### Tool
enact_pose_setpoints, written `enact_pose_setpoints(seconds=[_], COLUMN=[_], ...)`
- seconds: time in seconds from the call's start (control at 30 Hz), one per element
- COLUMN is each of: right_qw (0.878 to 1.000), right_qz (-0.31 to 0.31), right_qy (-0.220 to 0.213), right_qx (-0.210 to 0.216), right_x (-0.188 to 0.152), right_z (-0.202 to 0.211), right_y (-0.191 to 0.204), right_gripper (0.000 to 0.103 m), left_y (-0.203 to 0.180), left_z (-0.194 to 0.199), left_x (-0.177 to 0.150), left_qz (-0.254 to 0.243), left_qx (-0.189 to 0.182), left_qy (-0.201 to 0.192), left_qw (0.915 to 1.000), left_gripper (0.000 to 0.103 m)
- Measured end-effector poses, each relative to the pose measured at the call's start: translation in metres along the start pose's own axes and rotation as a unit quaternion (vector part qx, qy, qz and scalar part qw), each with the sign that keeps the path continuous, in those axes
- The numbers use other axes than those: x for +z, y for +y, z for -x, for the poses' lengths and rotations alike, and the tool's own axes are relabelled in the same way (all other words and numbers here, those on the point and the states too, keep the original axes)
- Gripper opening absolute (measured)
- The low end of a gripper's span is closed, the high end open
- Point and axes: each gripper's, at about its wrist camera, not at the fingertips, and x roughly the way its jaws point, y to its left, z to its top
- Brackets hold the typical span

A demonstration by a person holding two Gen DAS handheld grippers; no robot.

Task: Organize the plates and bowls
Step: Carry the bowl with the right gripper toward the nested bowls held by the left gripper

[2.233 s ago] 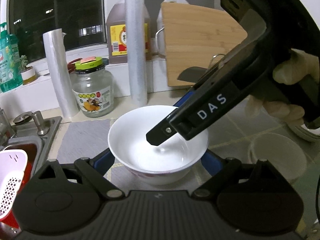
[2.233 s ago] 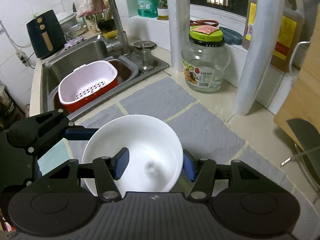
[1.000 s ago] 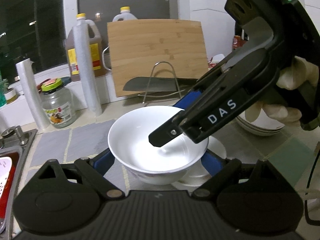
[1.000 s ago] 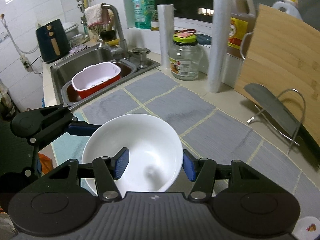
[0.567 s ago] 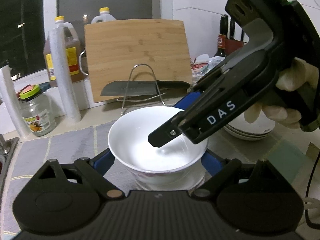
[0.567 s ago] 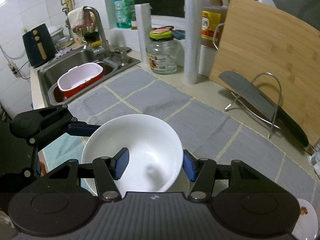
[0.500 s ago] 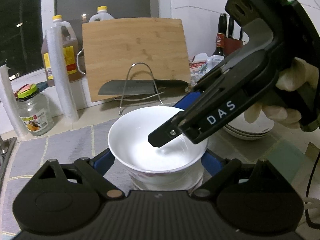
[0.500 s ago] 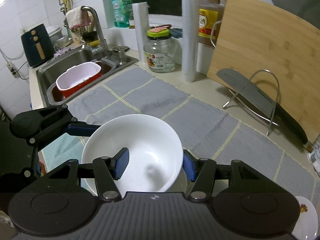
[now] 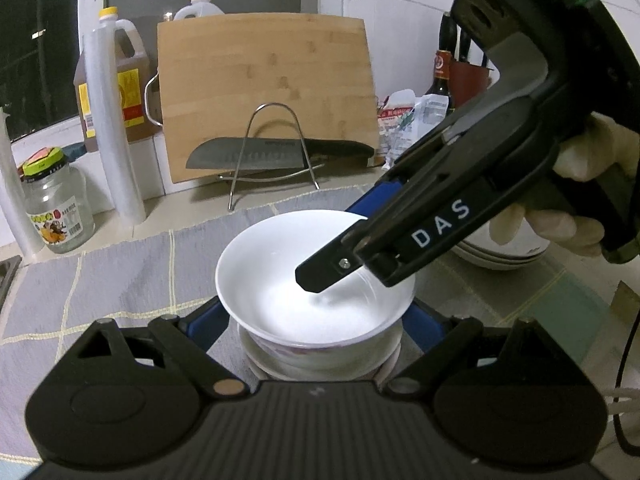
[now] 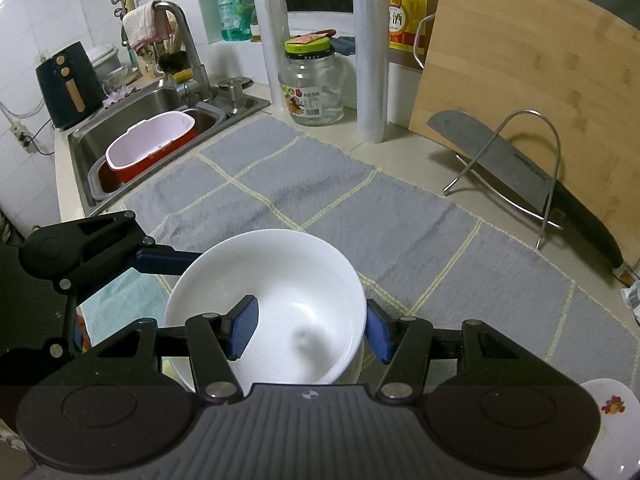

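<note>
White bowl [image 9: 280, 280], grey mat [image 10: 320, 184] with pale yellow grid lines, blue-padded black jaws.

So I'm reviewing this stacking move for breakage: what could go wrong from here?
1. The white bowl is held by both grippers: the right hand-held gripper pinches only its rim, and the left hand-held gripper spans its sides. Uneven release could tip it.
2. It hangs just above the stacked bowls; lowering off-centre might chip them.
3. The plate stack sits close by the gloved hand.
</note>
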Motion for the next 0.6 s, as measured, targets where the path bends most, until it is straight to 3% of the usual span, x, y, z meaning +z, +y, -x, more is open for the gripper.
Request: enact_pose_setpoints(seconds=[0.6], right_qw=[1.0], right_qz=[-0.007], right_qy=[0.013], right_qx=[0.003], right_x=[-0.0045], right_z=[-0.0085], right_y=[-0.0054], right_gripper=[0.062], left_y=[-0.0017], left_z=[-0.0061], left_x=[-0.0022], left_qz=[0.001], left_qx=[-0.003], left_qy=[0.015], left_qw=[0.9999], left_gripper=[0.093])
